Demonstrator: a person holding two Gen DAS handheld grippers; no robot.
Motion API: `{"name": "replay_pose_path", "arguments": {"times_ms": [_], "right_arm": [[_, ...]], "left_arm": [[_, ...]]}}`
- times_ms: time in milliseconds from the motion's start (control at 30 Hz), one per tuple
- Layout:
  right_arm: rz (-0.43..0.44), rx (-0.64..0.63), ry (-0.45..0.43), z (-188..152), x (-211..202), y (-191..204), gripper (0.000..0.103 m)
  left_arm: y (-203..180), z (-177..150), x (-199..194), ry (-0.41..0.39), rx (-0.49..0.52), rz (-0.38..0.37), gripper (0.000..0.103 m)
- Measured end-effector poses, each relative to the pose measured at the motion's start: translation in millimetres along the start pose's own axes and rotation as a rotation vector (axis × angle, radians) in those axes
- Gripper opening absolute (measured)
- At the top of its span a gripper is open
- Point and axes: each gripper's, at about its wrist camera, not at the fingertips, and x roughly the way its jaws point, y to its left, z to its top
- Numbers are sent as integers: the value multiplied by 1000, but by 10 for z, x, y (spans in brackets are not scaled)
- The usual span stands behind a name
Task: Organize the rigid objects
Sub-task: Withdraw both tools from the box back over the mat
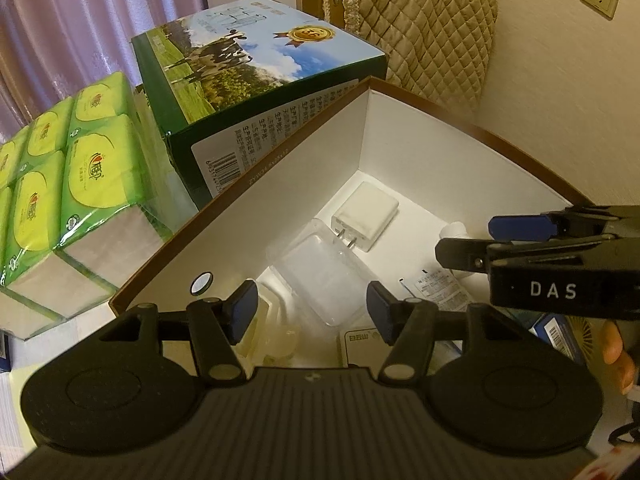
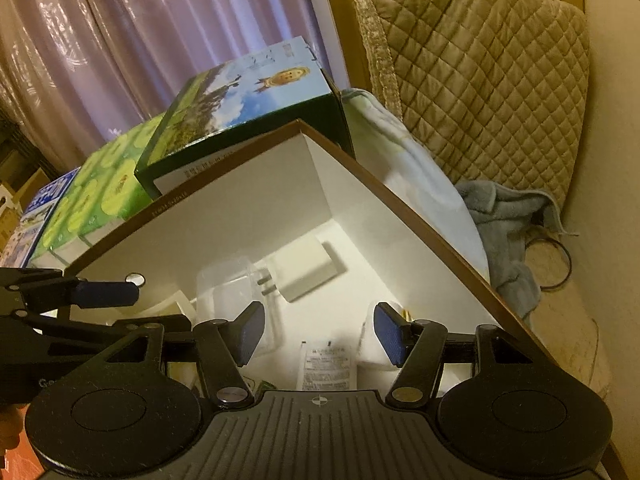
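White charger (image 1: 366, 222) lying flat, prongs toward clear plastic case (image 1: 320, 276) — both inside white-walled box (image 1: 400, 136).

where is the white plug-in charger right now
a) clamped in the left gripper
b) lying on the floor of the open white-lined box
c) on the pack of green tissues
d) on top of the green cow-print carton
b: the white charger lies on the floor of the box near its far corner, prongs toward the clear plastic case, and neither gripper touches it.

Warm, dim indoor light was seen; straight edges were bowed by fisheye distortion, and corners were vignetted dark.
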Motion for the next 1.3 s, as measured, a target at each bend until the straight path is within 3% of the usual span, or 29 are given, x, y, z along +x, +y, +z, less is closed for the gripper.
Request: {"name": "replay_pose_path", "arguments": {"times_ms": [467, 1033, 1300], "right_arm": [[-3, -12, 4, -61, -83, 10, 58], [-18, -20, -6, -180, -433, 28, 59], [-25, -13, -22, -332, -725, 30, 69]], "left_arm": [[-35, -19, -78, -8, 1, -3, 57], [-149, -177, -500, -56, -6, -3, 60], [-218, -362, -807, -89, -40, 9, 62]]}}
